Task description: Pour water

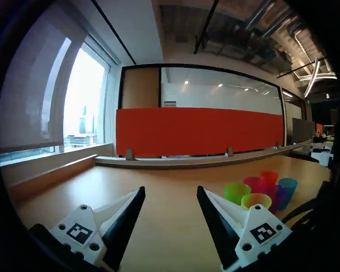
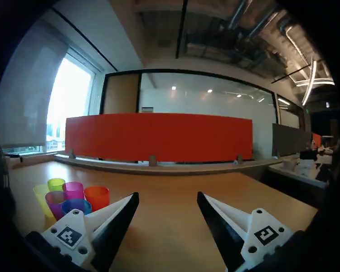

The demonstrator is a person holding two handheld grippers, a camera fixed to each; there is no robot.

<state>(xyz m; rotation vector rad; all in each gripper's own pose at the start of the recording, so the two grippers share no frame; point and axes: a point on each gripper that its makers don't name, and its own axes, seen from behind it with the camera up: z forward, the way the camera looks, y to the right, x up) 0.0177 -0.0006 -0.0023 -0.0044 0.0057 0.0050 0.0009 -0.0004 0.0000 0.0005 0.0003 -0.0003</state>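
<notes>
The wooden counter (image 1: 179, 174) runs out wide and bare towards a long red partition (image 1: 197, 131) at 12 o'clock. The left tool (image 1: 171, 189) hangs low over the wood with its fingers spread wide and nothing between them. The right tool (image 2: 167, 195) is just as wide and just as empty.

The task's things are a tight cluster of coloured cups (image 1: 256, 185) standing upright on the counter, mouths up. In the left gripper view they sit at 3 o'clock of the tool, partly behind its finger. In the right gripper view the cups (image 2: 73, 190) sit at 9 o'clock.

So the cluster probably lies between the two tools, each needing to swing inward. Neither looks clearly nearer. Whether any cup holds water I cannot tell.
</notes>
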